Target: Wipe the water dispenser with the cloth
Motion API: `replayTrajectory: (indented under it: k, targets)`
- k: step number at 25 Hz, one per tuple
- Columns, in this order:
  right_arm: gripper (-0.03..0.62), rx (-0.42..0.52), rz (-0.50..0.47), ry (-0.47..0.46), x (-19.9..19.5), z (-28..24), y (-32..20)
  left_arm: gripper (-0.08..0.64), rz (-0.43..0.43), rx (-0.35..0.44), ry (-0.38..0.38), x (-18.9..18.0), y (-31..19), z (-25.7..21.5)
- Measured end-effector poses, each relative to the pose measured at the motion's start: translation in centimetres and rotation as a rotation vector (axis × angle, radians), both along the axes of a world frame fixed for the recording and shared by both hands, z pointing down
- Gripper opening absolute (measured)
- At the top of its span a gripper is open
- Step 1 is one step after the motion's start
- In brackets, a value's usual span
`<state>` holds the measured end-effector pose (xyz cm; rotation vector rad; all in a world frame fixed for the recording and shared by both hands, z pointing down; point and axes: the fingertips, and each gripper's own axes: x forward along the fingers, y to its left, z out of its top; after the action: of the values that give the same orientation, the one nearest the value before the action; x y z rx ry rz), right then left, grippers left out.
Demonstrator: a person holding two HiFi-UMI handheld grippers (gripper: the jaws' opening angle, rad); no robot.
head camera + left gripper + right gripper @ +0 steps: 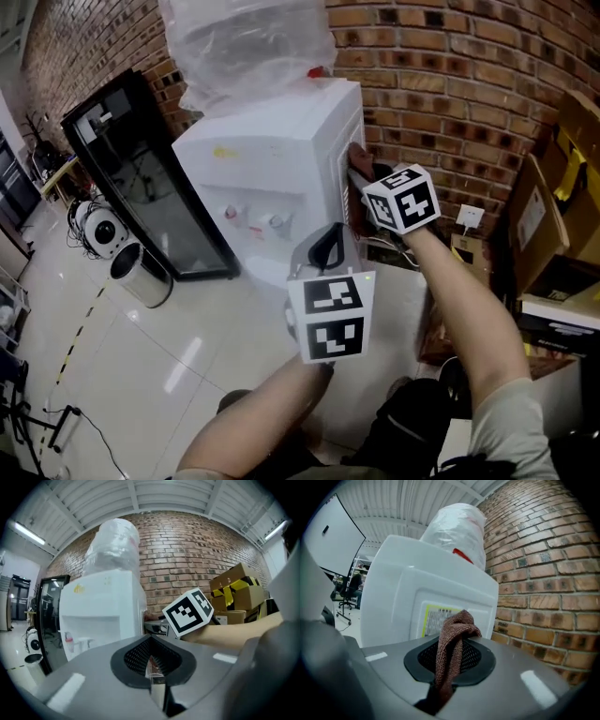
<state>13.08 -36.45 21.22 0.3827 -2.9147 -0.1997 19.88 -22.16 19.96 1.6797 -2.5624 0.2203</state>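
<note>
The brown terry cloth (451, 639), bunched into a fold, is pinched in the right gripper (364, 173) at the labelled side panel of the white water dispenser (267, 150), beside the brick wall (450, 84). That forearm reaches out nearly level. The left gripper (326, 242), jaws together and empty, hangs before the dispenser's front.

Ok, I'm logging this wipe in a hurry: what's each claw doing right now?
Left claw: closed, nothing in it.
Right claw: closed on the brown cloth.
</note>
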Motion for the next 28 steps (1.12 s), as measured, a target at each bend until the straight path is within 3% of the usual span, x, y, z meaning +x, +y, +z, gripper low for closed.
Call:
replayTrajectory:
  k: [11,19,28]
  targets:
    - [0.054,-0.055,-0.019,0.088,-0.5,12.9,-0.2,0.000,0.090,-0.115,0.106,1.6,-3.6,14.4]
    - [0.054,-0.192,-0.005,0.112,-0.2,21.7,-0.2,0.000,0.141,-0.169,0.121,1.3,-4.9,21.8]
    - [0.054,-0.207,-0.042,0.225,-0.2,28.4,0.1,0.000,0.135,-0.201,0.182,1.7,-5.2,30.3]
